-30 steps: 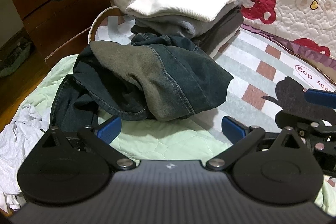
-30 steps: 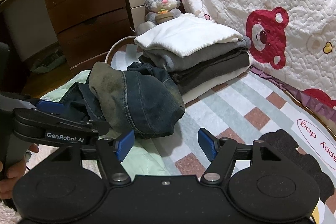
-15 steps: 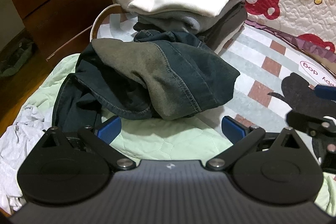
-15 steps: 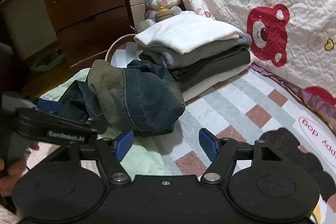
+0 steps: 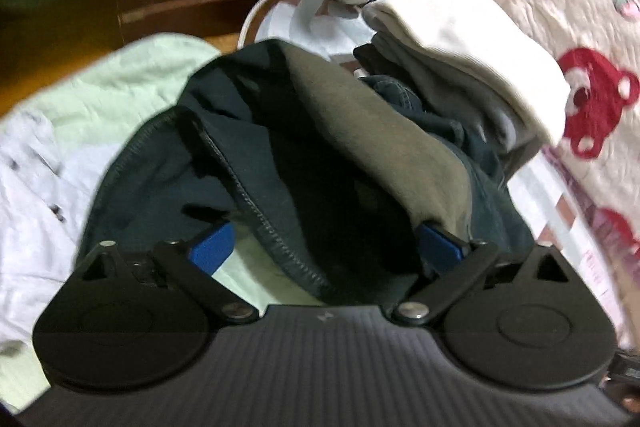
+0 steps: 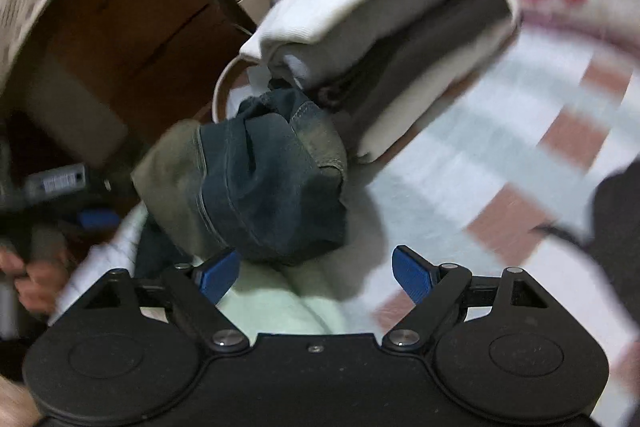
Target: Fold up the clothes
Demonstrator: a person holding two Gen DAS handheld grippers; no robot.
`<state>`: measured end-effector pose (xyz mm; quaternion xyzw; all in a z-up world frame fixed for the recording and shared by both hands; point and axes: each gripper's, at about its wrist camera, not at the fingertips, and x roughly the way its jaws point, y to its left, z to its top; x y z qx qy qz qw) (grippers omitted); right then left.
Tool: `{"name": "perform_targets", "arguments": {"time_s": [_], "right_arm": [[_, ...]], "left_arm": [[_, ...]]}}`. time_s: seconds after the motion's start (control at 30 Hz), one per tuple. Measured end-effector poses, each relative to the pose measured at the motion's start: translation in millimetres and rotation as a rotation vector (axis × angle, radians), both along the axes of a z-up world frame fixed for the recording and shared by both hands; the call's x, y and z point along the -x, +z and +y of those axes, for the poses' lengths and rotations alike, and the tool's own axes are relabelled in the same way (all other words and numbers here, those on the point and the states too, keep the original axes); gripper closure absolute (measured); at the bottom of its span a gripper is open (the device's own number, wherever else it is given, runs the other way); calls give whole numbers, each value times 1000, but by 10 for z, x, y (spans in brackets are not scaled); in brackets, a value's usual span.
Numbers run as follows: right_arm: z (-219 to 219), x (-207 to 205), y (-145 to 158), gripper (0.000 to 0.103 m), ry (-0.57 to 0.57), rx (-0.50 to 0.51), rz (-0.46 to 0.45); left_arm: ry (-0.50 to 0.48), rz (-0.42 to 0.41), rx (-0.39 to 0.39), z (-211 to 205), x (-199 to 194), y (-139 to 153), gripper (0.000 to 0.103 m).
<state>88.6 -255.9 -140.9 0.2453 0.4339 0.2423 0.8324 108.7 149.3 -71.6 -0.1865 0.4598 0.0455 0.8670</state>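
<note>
Denim jeans, crumpled (stitched seams) | left gripper jaws wide, unloaded | right gripper likewise.

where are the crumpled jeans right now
The crumpled jeans lie heaped on the bed directly ahead of the open left tongs, just in front of the folded stack; in the right wrist view they sit left of centre.

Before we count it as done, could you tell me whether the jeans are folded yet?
Not folded. The jeans lie in a crumpled heap, lining turned out, beside the folded stack.
</note>
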Motion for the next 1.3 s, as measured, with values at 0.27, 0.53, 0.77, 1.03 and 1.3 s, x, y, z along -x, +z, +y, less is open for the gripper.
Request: {"name": "perform_targets", "arguments": {"time_s": [0.27, 0.53, 0.77, 1.03, 1.3], "right_arm": [[209, -689, -342, 16, -82, -212, 239], [292, -1024, -673, 21, -192, -341, 327], [504, -796, -893, 81, -219, -582, 318], [569, -163, -424, 87, 108, -716, 33], [143, 465, 258, 100, 120, -640, -121]], "left_arm": [[47, -23, 141, 147, -263, -50, 27], [166, -62, 217, 427, -444, -120, 18], [211, -102, 208, 609, -622, -218, 11], [106, -60, 212, 459, -543, -406, 11], [-20, -17, 206, 226, -402, -606, 43]]}}
